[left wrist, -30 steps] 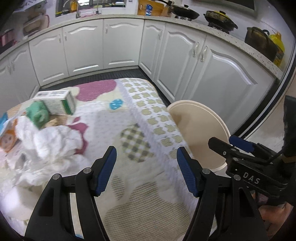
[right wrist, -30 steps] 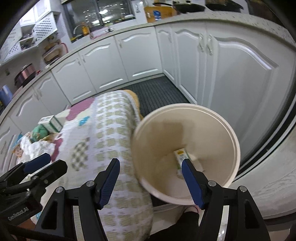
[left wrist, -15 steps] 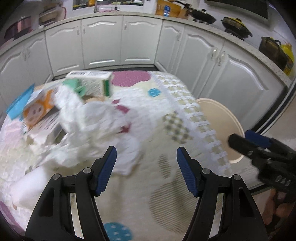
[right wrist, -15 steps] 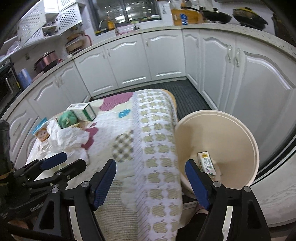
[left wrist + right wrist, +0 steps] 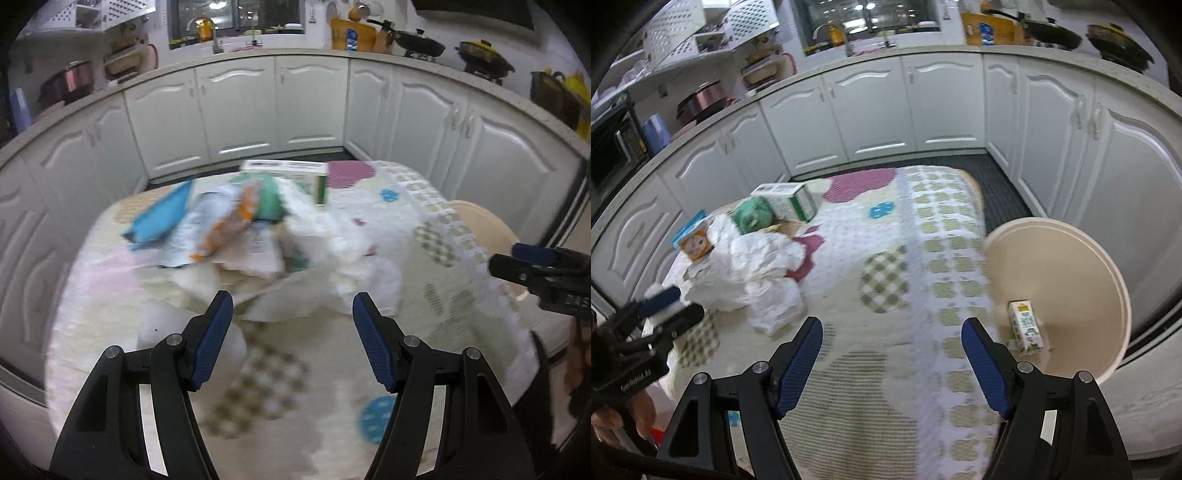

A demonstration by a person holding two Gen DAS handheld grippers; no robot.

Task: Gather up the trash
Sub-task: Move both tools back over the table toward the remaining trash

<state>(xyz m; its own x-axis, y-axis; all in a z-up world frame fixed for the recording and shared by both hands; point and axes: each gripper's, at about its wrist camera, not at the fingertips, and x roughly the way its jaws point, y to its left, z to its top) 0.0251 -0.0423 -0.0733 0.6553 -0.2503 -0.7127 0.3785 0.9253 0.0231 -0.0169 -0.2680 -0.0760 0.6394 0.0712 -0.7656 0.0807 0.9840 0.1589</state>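
Both grippers spread wide, holding nothing: left gripper (image 5: 291, 325) aimed at the crumpled white paper (image 5: 757, 266) near the table's (image 5: 886, 424) left edge. Best pinch 1 thick fold, then carry to the beige bin (image 5: 1108, 288) off the right edge, milk carton (image 5: 1026, 326) already inside. Right gripper (image 5: 892, 354) idle.

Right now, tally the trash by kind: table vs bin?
Boxes and cartons on table: 2, the green-and-white box and the orange cartoon-face carton
Green crumpled wad: 1
White crumpled paper heap: 1
Milk carton in the beige bin: 1
Total: 5
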